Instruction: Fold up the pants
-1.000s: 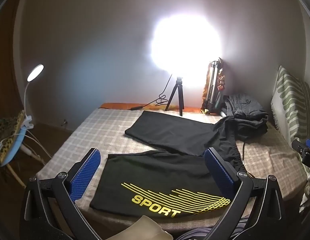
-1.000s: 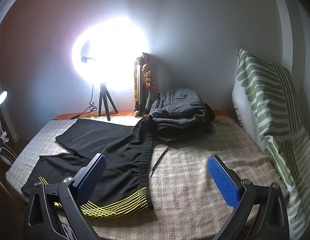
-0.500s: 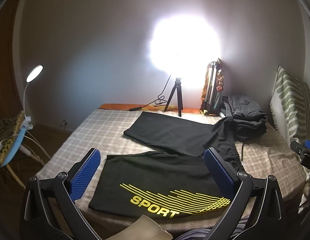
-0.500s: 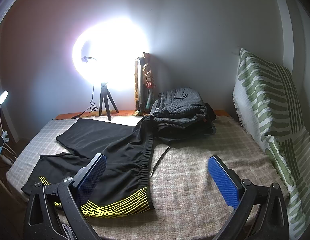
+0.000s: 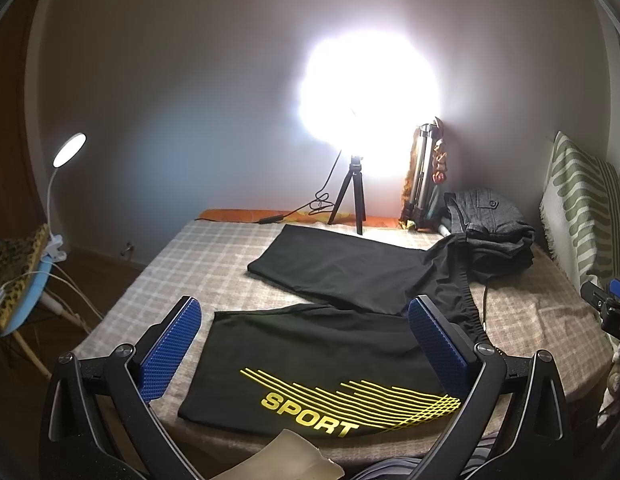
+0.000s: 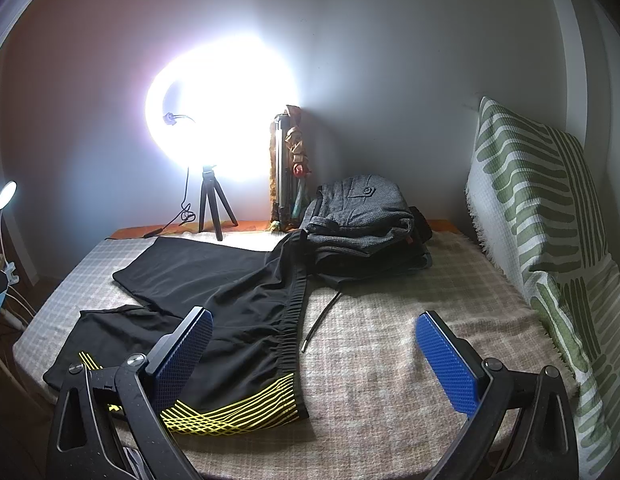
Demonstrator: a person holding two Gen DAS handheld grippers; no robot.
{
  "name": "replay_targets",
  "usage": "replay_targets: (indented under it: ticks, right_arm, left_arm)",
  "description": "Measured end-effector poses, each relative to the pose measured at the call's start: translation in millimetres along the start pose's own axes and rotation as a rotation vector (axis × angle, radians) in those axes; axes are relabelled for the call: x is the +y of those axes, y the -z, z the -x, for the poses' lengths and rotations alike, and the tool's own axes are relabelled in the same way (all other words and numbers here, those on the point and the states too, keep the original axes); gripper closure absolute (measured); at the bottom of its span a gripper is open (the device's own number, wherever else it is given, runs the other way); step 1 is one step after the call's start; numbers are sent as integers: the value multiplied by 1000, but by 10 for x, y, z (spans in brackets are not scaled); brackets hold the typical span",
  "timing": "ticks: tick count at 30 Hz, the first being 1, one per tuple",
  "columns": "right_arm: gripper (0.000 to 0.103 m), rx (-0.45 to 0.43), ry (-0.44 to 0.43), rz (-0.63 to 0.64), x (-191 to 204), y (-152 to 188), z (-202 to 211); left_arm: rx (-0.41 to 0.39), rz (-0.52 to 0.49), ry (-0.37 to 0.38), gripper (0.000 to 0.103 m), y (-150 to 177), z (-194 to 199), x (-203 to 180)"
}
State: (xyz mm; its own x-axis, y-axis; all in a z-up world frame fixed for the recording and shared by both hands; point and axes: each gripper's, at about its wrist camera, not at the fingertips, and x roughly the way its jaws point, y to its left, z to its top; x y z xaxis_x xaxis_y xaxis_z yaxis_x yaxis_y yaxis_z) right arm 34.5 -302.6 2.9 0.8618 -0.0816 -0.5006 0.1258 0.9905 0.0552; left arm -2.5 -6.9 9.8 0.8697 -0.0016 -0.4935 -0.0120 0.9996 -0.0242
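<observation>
Left wrist view alone: "SPORT" lettering (image 5: 307, 414) on black pants (image 5: 330, 344), between spread left hand-held gripper (image 5: 305, 344).

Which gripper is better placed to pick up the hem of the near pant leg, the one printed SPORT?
Probably left. The left gripper is open and frames the SPORT leg; the right gripper is open too, facing the waistband and bare blanket.
</observation>
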Motion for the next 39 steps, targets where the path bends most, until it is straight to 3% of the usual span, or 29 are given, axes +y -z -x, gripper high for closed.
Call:
replay_targets:
  ticks: [39]
  right_arm:
    - [0, 11, -2, 3, 40, 40, -79]
  left_arm:
    - [2, 2, 19, 0, 43, -47, -25]
